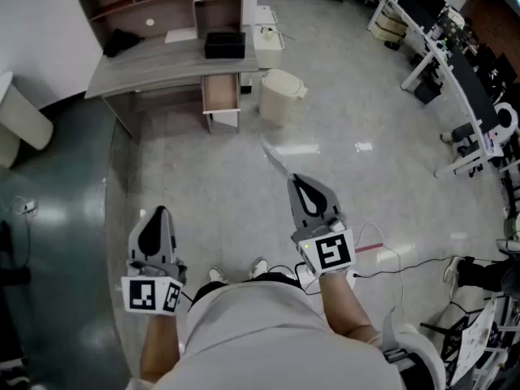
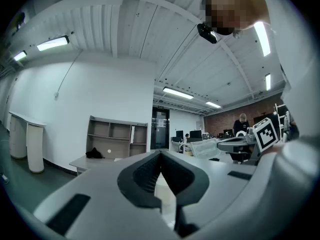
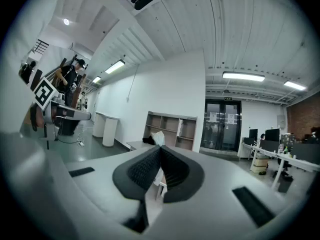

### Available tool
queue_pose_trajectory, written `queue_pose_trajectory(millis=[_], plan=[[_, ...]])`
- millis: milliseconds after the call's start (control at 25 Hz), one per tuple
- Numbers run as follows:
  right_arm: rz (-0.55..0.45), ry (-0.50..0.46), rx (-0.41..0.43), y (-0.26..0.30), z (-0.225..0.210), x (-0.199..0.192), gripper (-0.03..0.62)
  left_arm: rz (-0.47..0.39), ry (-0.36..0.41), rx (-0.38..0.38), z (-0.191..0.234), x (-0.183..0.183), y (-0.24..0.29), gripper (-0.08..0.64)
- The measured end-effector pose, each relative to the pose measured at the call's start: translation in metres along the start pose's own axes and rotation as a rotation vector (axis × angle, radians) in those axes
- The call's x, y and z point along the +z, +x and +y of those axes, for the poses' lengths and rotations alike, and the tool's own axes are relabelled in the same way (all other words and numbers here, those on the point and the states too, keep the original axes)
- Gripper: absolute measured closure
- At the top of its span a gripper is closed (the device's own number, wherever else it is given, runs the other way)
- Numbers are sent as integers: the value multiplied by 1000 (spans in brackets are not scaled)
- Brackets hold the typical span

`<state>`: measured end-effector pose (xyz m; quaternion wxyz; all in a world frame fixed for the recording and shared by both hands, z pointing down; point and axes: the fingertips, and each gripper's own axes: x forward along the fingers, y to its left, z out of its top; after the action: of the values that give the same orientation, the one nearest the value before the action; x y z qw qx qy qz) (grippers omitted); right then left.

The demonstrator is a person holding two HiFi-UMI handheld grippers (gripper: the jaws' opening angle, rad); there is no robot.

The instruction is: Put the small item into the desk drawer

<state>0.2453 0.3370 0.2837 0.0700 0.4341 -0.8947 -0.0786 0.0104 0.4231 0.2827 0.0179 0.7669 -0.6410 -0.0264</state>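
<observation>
Packet (image 1: 275,158) pinched in right claw (image 1: 292,180) (left claw (image 1: 160,210) closed, empty), well short of desk drawer (image 1: 221,93).

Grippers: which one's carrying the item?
The right gripper: a pale flat item sticks out of its shut jaws. The left gripper is shut on nothing.

The left gripper (image 1: 160,212) and right gripper (image 1: 293,178) are grey, with black ribbed pads (image 2: 144,175) and white marker cubes (image 1: 328,252); the shirt (image 1: 252,331) is white.
</observation>
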Motion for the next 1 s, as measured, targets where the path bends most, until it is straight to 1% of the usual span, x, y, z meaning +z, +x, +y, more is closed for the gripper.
queue_pose_trajectory(millis=[120, 320, 440, 600, 680, 760, 840, 1000], plan=[[-4, -1, 8, 1, -3, -1, 569, -5, 7, 4, -2, 2, 5, 541], [-7, 25, 41, 7, -15, -8, 569, -8, 13, 24, -9, 1, 18, 541], [6, 22, 55, 11, -18, -21, 569, 10, 20, 55, -7, -11, 19, 541], [39, 42, 73, 32, -26, -43, 569, 58, -1, 110, 14, -31, 28, 541], [60, 42, 78, 50, -31, -53, 569, 70, 3, 116, 26, -37, 44, 541], [74, 37, 80, 74, -36, -60, 569, 78, -10, 111, 37, -47, 68, 541], [86, 30, 78, 101, -41, -62, 569, 80, -29, 93, 49, -54, 97, 541], [112, 3, 61, 162, -55, -55, 569, 67, -45, 48, 83, -51, 162, 541]])
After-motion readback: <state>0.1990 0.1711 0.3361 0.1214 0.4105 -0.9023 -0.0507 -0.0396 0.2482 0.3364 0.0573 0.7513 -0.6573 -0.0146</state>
